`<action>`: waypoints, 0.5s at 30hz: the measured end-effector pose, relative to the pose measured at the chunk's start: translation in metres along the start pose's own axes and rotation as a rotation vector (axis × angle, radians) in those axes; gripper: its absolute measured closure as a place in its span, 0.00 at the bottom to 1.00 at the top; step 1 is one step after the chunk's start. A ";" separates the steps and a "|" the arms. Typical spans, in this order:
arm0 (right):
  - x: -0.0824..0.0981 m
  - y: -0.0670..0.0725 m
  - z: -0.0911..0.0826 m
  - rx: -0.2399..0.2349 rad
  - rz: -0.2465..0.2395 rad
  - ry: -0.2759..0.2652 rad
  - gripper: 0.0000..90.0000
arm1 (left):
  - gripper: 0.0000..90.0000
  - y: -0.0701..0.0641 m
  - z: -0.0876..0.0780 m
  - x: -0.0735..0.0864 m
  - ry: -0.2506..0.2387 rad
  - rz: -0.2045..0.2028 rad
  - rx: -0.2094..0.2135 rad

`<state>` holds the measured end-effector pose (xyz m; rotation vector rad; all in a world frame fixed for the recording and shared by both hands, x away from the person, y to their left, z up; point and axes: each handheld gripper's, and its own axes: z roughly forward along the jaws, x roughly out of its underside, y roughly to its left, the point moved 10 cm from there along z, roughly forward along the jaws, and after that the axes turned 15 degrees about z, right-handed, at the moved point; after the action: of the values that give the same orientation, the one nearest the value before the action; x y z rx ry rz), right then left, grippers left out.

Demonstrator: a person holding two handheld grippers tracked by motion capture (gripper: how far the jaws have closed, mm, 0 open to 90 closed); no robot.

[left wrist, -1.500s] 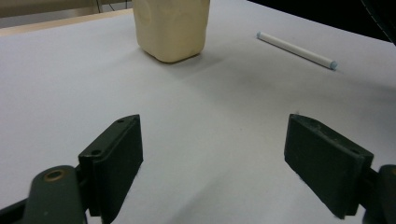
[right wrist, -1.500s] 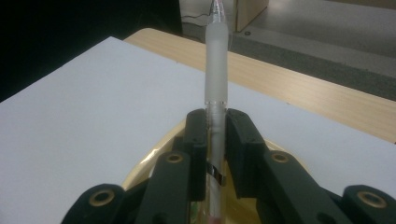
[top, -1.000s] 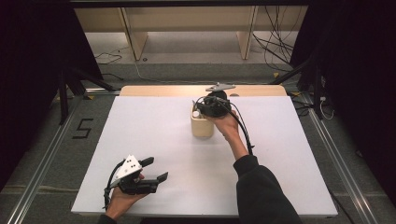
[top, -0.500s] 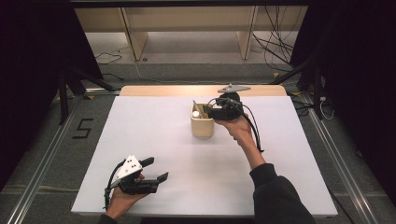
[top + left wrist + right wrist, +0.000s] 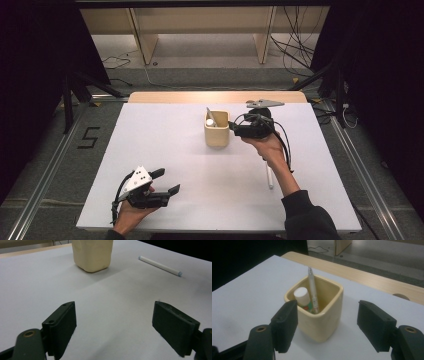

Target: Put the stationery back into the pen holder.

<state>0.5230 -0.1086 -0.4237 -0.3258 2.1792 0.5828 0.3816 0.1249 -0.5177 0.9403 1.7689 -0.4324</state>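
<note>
**Two items in the cup, one pen loose on the counter**

Two items stand in the yellow cup: a white pen leaning against a corner and a capped tube beside it. A second pen lies flat on the counter, well apart from the cup and near my right forearm.

My right tongs sit just beside the cup. Their jaws have just been opening, stand apart and hold nothing; in the right gripper view the cup lies beyond them, not between them. My left tongs rest near the front left corner, jaws apart and empty.

Risks, as I judge them:
- The right tongs are close to the cup's wall. A careless swing could nudge or tip the cup and spill both items.
- The loose pen lies under my forearm's path. A sleeve or the trailing cable could roll it toward the counter edge.
- A flat, thin pen offers little to grip. Jaws coming down askew could skid it away.

Surface: white and matte, with a pale wooden strip along the far edge.

Room: dark surrounds, grey floor with rails either side, cables trailing behind, a light wooden frame beyond.
</note>
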 end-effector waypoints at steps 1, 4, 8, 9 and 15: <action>0.002 -0.002 -0.002 0.003 0.003 0.000 0.37 | 0.21 0.000 0.000 0.000 0.000 -0.001 0.000; 0.008 -0.007 -0.007 0.016 0.008 0.006 0.36 | 0.21 0.000 0.000 0.000 -0.001 -0.001 -0.001; 0.016 -0.014 -0.013 0.028 0.016 0.009 0.36 | 0.21 0.000 0.000 0.000 -0.002 -0.001 -0.002; 0.019 -0.016 -0.016 0.032 0.021 0.012 0.35 | 0.21 0.000 0.000 0.000 -0.002 -0.001 -0.002; 0.034 -0.028 -0.024 0.068 0.052 0.020 0.32 | 0.21 0.001 -0.001 0.000 -0.001 -0.003 -0.004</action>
<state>0.4976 -0.1460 -0.4456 -0.2400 2.2269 0.5346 0.3820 0.1258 -0.5174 0.9342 1.7699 -0.4307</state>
